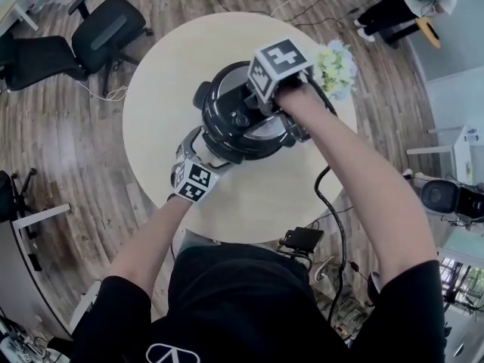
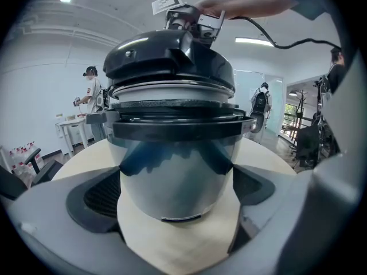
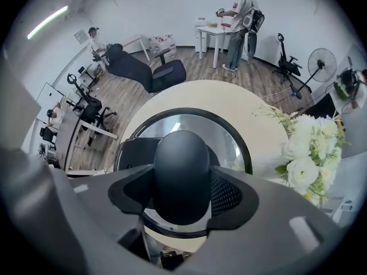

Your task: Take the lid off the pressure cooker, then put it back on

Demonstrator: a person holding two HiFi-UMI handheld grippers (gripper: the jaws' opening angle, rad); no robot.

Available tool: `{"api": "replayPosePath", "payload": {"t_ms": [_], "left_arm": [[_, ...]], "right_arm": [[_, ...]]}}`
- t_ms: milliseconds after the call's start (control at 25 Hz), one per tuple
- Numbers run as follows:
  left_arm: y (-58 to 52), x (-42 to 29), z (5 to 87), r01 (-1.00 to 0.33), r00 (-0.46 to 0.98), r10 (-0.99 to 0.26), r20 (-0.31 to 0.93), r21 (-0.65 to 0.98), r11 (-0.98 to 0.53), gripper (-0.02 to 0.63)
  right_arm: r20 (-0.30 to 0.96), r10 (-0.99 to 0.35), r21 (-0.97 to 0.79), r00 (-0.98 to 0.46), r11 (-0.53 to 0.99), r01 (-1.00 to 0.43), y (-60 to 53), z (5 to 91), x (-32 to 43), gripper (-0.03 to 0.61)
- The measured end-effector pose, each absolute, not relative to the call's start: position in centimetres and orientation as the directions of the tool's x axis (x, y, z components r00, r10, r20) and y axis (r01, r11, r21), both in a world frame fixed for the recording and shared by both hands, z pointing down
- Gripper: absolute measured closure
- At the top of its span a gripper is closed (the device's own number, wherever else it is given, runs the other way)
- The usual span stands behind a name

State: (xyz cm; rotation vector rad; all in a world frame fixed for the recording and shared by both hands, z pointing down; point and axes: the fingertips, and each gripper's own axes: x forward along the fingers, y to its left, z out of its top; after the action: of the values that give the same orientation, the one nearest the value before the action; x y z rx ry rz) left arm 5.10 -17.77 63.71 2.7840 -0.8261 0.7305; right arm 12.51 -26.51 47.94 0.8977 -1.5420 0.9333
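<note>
The pressure cooker pot (image 1: 221, 144) stands in the middle of a round table (image 1: 265, 195). My left gripper (image 1: 206, 148) reaches in from the lower left, and its pads (image 2: 103, 196) press both sides of the silver pot body (image 2: 172, 171). My right gripper (image 1: 263, 106) points straight down from above, shut on the black handle knob (image 3: 182, 171) of the lid (image 3: 221, 129). In the left gripper view the black lid (image 2: 166, 59) hangs slightly tilted just over the pot's black rim (image 2: 178, 125), with the right gripper (image 2: 192, 22) on top.
A bunch of white flowers (image 1: 336, 66) stands on the table right behind the cooker, close to my right hand (image 3: 309, 148). A small black box (image 1: 302, 239) sits at the table's near edge. Office chairs (image 1: 106, 29) and people stand further off.
</note>
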Motion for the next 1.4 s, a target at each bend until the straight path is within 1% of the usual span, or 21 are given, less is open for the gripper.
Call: {"api": "replayPosePath", "payload": {"t_ms": [240, 480, 640, 880, 1080, 1400], "left_arm": [[-17.6, 5.2, 63.7, -0.543, 0.734, -0.473, 0.487, 0.003, -0.839, 0.025], [-18.1, 4.9, 63.8, -0.548, 0.736, -0.478, 0.480, 0.006, -0.837, 0.025], [-18.1, 5.0, 63.9, -0.550, 0.735, -0.479, 0.480, 0.007, -0.835, 0.025], [-18.0, 5.0, 63.9, -0.546, 0.736, -0.476, 0.481, 0.007, -0.838, 0.025], [-18.0, 4.9, 63.9, -0.543, 0.738, -0.472, 0.482, 0.010, -0.840, 0.026], [-18.2, 4.8, 63.9, -0.535, 0.741, -0.464, 0.485, 0.009, -0.845, 0.027]], "right_arm": [[0.988, -0.047, -0.119, -0.150, 0.393, -0.912, -26.2, 48.6, 12.4, 0.293], [0.997, -0.045, -0.029, -0.059, 0.493, -0.869, -25.8, 49.5, 10.9, 0.293], [0.998, -0.038, -0.019, -0.045, 0.504, -0.863, -25.7, 49.7, 10.9, 0.292], [0.998, -0.044, -0.020, -0.051, 0.524, -0.851, -25.7, 49.7, 10.8, 0.291], [0.999, -0.032, -0.012, -0.039, 0.588, -0.809, -25.0, 50.4, 10.9, 0.291], [0.998, -0.035, -0.019, -0.052, 0.618, -0.786, -24.9, 50.4, 10.9, 0.290]]}}
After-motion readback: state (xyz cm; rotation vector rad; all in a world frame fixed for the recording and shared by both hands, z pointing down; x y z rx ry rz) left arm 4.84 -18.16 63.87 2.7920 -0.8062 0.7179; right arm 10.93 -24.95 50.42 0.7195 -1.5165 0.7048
